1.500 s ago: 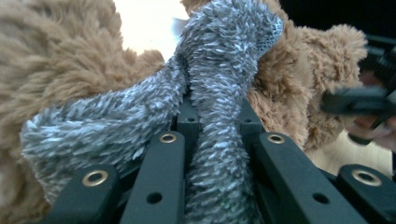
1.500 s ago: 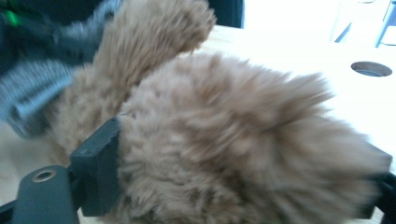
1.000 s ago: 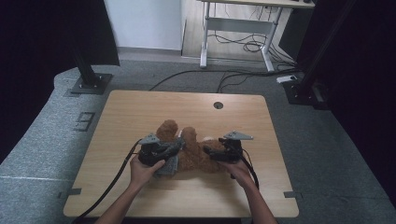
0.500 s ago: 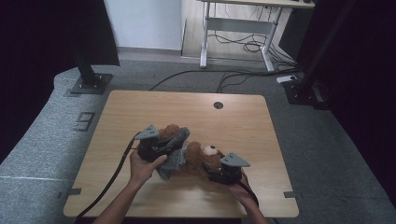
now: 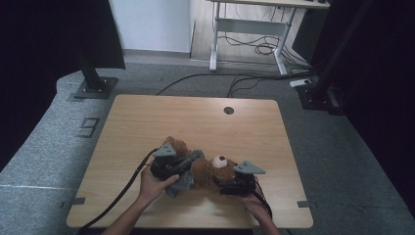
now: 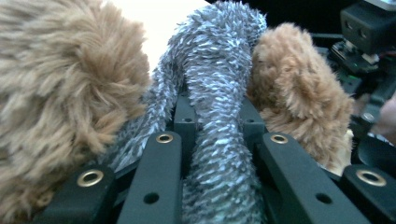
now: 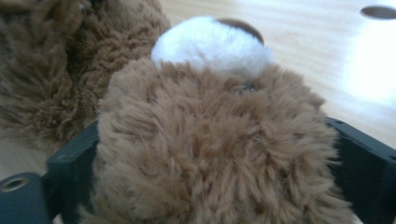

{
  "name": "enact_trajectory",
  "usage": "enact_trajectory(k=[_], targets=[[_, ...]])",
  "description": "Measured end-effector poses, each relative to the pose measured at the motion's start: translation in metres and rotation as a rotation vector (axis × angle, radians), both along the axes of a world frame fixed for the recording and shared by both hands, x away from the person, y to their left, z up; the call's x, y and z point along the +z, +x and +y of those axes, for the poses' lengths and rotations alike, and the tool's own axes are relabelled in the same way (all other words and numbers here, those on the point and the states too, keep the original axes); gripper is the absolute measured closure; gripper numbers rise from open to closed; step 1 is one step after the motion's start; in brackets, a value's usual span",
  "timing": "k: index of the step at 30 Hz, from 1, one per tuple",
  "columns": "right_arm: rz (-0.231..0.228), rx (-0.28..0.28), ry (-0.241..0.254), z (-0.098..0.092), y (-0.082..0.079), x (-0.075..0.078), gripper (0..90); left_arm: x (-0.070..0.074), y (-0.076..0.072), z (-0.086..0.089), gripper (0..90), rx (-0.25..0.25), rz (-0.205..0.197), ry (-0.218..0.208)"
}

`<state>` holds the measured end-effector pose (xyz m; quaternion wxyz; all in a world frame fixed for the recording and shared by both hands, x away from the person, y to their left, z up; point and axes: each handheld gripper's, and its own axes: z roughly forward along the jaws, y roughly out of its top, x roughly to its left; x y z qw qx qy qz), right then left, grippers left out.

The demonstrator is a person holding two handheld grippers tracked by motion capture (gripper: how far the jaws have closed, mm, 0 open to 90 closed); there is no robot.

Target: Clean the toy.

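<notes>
2 grippers work on a brown teddy bear (image 5: 210,172) lying near the front edge of the wooden table (image 5: 195,122). Nearest the person, the left hand (image 5: 152,185) and the right hand (image 5: 254,201) come in from below. The left gripper (image 5: 188,169) is clenched on the bear's grey fuzzy scarf (image 6: 219,116); in the left gripper view the scarf runs up between the 2 black jaws, with brown fur on either side. The right gripper (image 5: 226,185) has its jaws spread wide around the bear's head (image 7: 210,154), which sits between them; they have just been opening, and whether the pads press the fur I cannot tell. The white muzzle (image 7: 210,46) with its dark nose points away from that camera. Farther off, a round hole (image 5: 228,110) marks the table's far side, and beyond it cables (image 5: 244,78) lie on the grey floor.
</notes>
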<state>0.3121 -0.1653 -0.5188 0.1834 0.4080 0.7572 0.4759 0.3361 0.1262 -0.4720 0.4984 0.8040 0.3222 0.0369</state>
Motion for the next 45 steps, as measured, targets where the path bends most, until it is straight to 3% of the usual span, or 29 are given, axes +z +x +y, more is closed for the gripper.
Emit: enact_trajectory(k=[3,4,8,11,14,18,23,29,33,36,40,42,45], targets=[[0.012,0.011,-0.008,0.002,-0.003,0.0,12.4,-0.007,-0.007,0.004,75.9,-0.002,-0.014,-0.016],[-0.019,0.009,-0.048,0.008,-0.011,-0.002,19.1,-0.011,-0.012,0.006,76.0,0.002,-0.031,-0.024],[-0.093,-0.016,-0.089,0.013,-0.017,-0.006,27.6,-0.017,-0.013,0.004,76.0,0.024,-0.072,-0.038],[-0.161,-0.051,-0.128,0.016,-0.013,-0.01,31.8,-0.02,-0.008,0.0,76.3,0.041,-0.089,-0.047],[-0.195,-0.081,-0.147,0.019,-0.003,-0.012,32.7,-0.023,0.002,-0.003,76.4,0.065,-0.112,-0.04],[-0.211,-0.112,-0.154,0.02,0.017,-0.013,34.0,-0.023,0.021,-0.007,76.4,0.09,-0.119,-0.048],[-0.247,-0.169,-0.122,0.018,0.034,-0.018,34.4,-0.02,0.043,-0.01,76.3,0.09,-0.092,-0.05],[-0.245,-0.119,-0.098,0.013,0.027,-0.018,32.6,-0.017,0.035,-0.007,76.4,0.069,-0.102,-0.015],[-0.265,-0.075,-0.125,0.012,0.013,-0.017,34.4,-0.012,0.022,0.008,76.7,0.089,-0.103,-0.027],[-0.287,-0.063,-0.132,0.011,0.003,-0.02,34.8,-0.008,0.015,0.034,76.5,0.16,-0.116,-0.02],[-0.309,-0.045,-0.14,0.01,-0.006,-0.022,33.9,-0.011,0.018,0.066,76.2,0.221,-0.051,-0.041],[-0.321,-0.036,-0.142,0.01,-0.009,-0.022,33.0,-0.011,0.018,0.071,76.1,0.227,-0.042,-0.049],[-0.331,-0.031,-0.136,0.01,-0.008,-0.023,32.4,0.002,0.011,0.065,75.6,0.185,-0.057,-0.088]])
